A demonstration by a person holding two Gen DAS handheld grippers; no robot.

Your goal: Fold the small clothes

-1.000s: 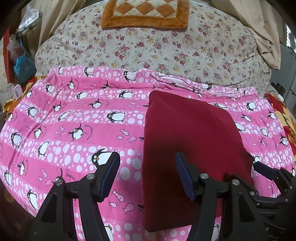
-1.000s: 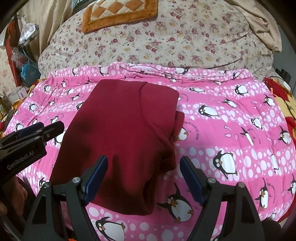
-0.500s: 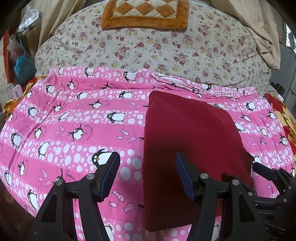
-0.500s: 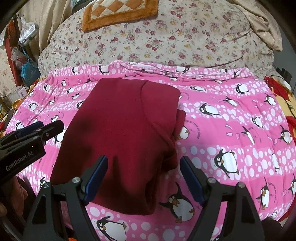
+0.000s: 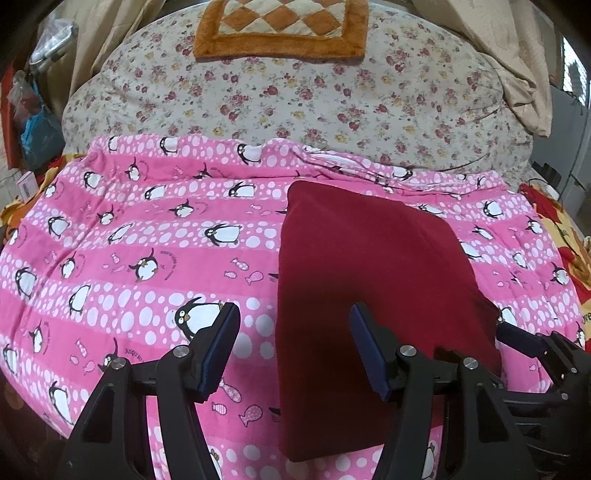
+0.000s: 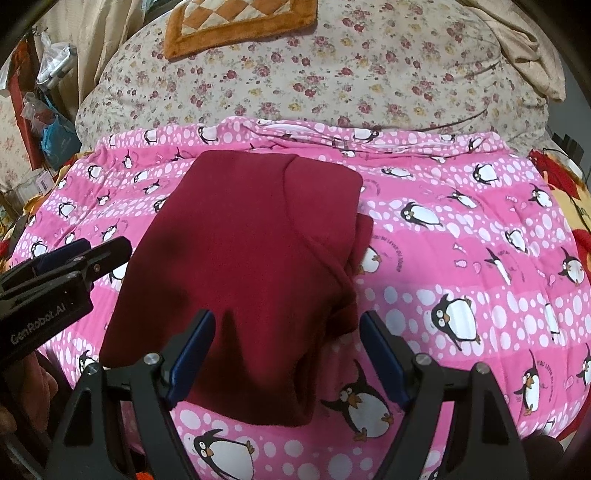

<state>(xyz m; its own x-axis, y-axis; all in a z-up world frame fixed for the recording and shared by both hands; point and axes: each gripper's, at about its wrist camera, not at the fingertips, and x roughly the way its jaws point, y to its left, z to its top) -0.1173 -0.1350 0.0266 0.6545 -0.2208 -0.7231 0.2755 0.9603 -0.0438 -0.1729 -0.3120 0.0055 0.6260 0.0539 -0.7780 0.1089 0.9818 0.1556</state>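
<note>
Currently, a dark red garment (image 5: 376,266), folded into a flat, roughly rectangular packet, is lying on a pink penguin-print blanket (image 5: 147,236) that is covering the near part of a bed. In the right wrist view the garment (image 6: 251,266) is showing a folded layer on top, with a second edge of cloth peeking out along its right side. Left tongs (image 5: 291,350) are hanging released above the blanket, jaws apart and gripping nothing; the left blue pad (image 5: 221,347) is sitting over the pink cloth and the right one over the garment's left part, so the garment's left edge is running between them. Right tongs (image 6: 288,354) are likewise standing released, jaws wide, with the garment's near right portion lying below the gap; whether the pads are touching the cloth cannot be told. Each set of tongs is appearing at the edge of the other camera's picture, both near the garment's near end. Beyond the blanket a floral quilt (image 5: 332,96) is bulging upward, bearing an orange-bordered checkered cushion (image 5: 284,26) at the far side. A beige cloth (image 5: 517,74) is draping at the upper right.
</note>
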